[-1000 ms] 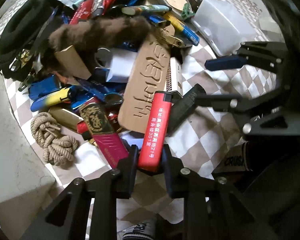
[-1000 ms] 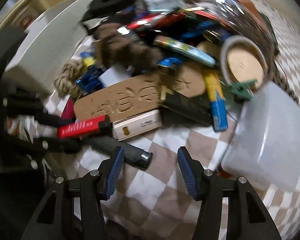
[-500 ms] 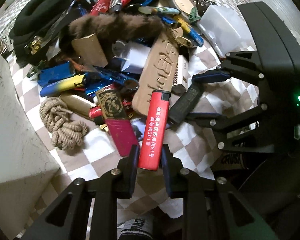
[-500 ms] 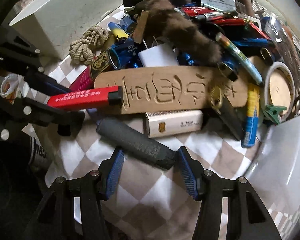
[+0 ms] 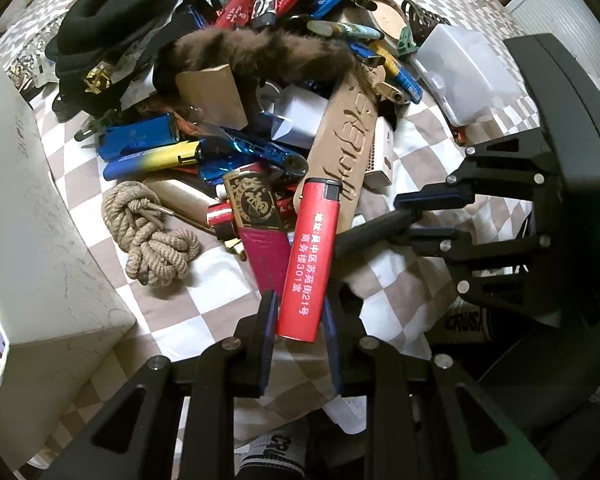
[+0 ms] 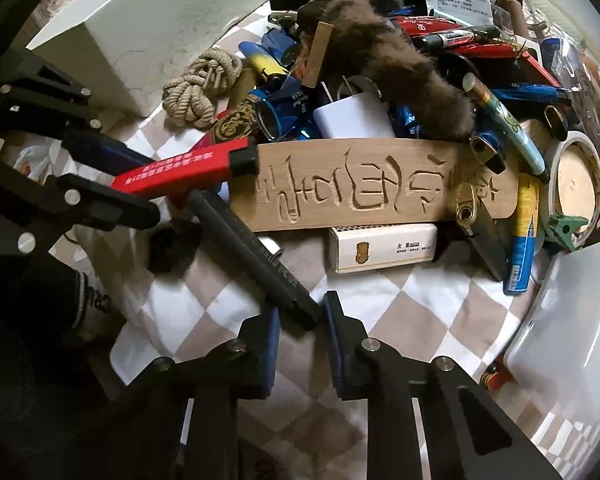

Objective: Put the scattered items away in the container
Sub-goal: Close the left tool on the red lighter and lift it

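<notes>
My left gripper (image 5: 298, 326) is shut on a red lighter (image 5: 310, 256) with white lettering and holds it above the checkered cloth; the lighter also shows in the right wrist view (image 6: 188, 168). My right gripper (image 6: 300, 320) is shut on the end of a black cylindrical handle (image 6: 252, 252), which shows in the left wrist view (image 5: 374, 228). A white shoe box (image 5: 24, 216), the container, stands at the left; it shows in the right wrist view (image 6: 148, 20). A heap of scattered items lies beyond both grippers.
The heap holds a carved wooden plaque (image 6: 364, 184), a brown fur tail (image 5: 268, 56), a rope knot (image 5: 148, 232), a matchbox (image 6: 384, 246), blue and yellow lighters, pens and a black cap (image 5: 112, 28). A translucent plastic box (image 6: 572, 320) lies at the right.
My right gripper has moved in and shut on the black handle, which has swung round. My left gripper has lifted the red lighter a little and drawn back from the heap.
</notes>
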Demonstrator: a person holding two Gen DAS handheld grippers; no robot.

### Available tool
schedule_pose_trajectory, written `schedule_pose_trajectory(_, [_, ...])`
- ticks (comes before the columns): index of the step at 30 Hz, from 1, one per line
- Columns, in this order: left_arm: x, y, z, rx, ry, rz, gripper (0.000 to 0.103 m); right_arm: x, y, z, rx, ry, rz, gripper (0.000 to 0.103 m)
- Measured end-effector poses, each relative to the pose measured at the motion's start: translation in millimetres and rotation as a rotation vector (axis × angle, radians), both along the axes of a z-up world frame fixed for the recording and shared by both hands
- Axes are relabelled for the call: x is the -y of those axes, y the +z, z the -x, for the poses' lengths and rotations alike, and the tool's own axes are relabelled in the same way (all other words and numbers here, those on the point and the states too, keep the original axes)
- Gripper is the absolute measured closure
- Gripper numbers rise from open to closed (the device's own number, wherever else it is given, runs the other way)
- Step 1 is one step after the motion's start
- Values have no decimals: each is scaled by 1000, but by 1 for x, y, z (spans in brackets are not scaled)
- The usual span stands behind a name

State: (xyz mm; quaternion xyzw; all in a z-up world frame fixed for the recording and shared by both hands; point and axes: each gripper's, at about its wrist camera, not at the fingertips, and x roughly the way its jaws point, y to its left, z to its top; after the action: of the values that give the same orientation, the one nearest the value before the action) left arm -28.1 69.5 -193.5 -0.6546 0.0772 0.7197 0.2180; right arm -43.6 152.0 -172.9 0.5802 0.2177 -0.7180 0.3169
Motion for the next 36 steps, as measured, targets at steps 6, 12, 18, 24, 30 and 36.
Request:
schedule_pose_trajectory(6, [-7, 52, 7, 4, 3, 5, 80, 14, 1, -18, -182, 128, -91, 81])
schedule_pose_trajectory(12, [-17, 54, 11, 12, 14, -2, 80, 23, -4, -24, -186, 184, -127, 81])
schedule_pose_trajectory(18, [-4, 52, 11, 19, 22, 11, 80, 18, 1, -20, -147, 141, -90, 43])
schedule_pose_trajectory(24, [1, 51, 12, 13, 23, 14, 80, 18, 15, -27, -195, 175, -44, 40])
schedule_pose_trajectory(30, [6, 50, 14, 6, 16, 25, 80, 32, 16, -23, -152, 259, -28, 40])
schedule_pose_trajectory(36, [13, 35, 24, 31, 49, 66, 80, 43, 0, -3, -116, 302, -57, 48])
